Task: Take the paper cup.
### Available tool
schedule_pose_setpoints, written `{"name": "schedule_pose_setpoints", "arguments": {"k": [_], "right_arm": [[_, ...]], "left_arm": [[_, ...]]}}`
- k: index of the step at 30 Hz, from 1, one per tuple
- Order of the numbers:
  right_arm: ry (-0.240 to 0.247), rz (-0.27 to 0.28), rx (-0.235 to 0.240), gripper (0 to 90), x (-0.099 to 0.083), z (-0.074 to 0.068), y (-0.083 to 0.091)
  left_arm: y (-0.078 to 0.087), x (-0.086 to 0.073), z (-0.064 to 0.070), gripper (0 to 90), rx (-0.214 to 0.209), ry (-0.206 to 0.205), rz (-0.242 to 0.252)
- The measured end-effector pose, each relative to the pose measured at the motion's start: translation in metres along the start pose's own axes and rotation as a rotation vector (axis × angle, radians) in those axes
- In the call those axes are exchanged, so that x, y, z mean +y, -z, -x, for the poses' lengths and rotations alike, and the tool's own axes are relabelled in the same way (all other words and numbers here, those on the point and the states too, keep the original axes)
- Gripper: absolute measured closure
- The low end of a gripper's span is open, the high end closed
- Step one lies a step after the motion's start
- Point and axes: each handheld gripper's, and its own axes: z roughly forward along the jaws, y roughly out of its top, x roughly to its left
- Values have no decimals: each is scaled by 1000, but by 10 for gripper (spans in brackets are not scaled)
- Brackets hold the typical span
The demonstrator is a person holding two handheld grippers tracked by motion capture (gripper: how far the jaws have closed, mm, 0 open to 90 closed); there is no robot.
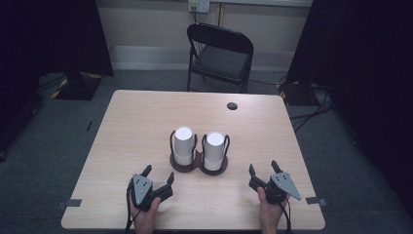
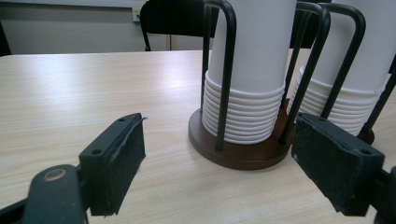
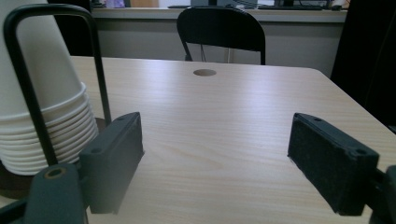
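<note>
High view: two stacks of upturned white paper cups (image 1: 184, 145) sit in a dark wire-and-wood double holder (image 1: 198, 165) mid-table on the pale wooden table (image 1: 131, 122). The left gripper (image 1: 159, 174) and right gripper (image 1: 263, 168) rest near the front edge, either side of the holder, jaws spread wide and empty.

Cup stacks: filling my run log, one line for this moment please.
left gripper open | right gripper open | cup stacks upright in holder | untouched

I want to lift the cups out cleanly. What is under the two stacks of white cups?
Each cup stack stands upside down on a round dark wooden base inside black wire loops. The base surface beneath the rims is covered.
</note>
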Motion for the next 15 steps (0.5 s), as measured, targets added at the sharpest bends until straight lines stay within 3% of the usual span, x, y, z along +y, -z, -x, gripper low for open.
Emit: {"name": "schedule_pose_setpoints", "arguments": {"k": [10, 15], "right_arm": [[6, -53, 6, 178, 2, -2, -3], [5, -61, 29, 196, 3, -5, -4]], "left_arm": [[-1, 0, 1, 175, -5, -16, -9], [-1, 1, -1, 176, -9, 3, -12]]}}
